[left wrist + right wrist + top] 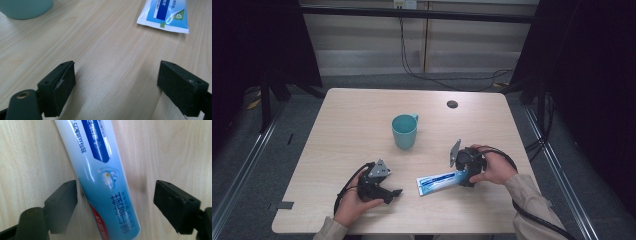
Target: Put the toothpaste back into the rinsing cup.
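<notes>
On the pale wooden table [362, 125] a blue-and-white toothpaste tube [439, 182] lies flat near the person's edge, right of centre, its crimped flat end pointing toward the left gripper and its other end running under the right gripper [465, 172]; a teal mug [404, 131] stands upright farther back, well apart from the tube, handle turned away from the person.

The right hand [493, 166] comes in from the lower right, sleeve angled up and inward, fingers wrapped over the gripper body; the tool is tipped so that its jaws point leftward and down at the tube, its grey plate standing up toward the mug. In the right gripper view the jaws stand spread wide on either side of the tube [105, 177]; the left jaw sits just beside the tube's edge, whether touching cannot be told, and the right jaw is clear of it with bare wood between; nothing is clamped.

The left hand [353, 200] rests near the front edge at the lower left, cupping the left gripper [398, 192] from below and behind, jaws aimed rightward toward the tube; in the left gripper view its jaws hang released and wide over bare wood, the tube's crimped end [163, 15] ahead and to the right, the mug's base [26, 8] at upper left.
</notes>
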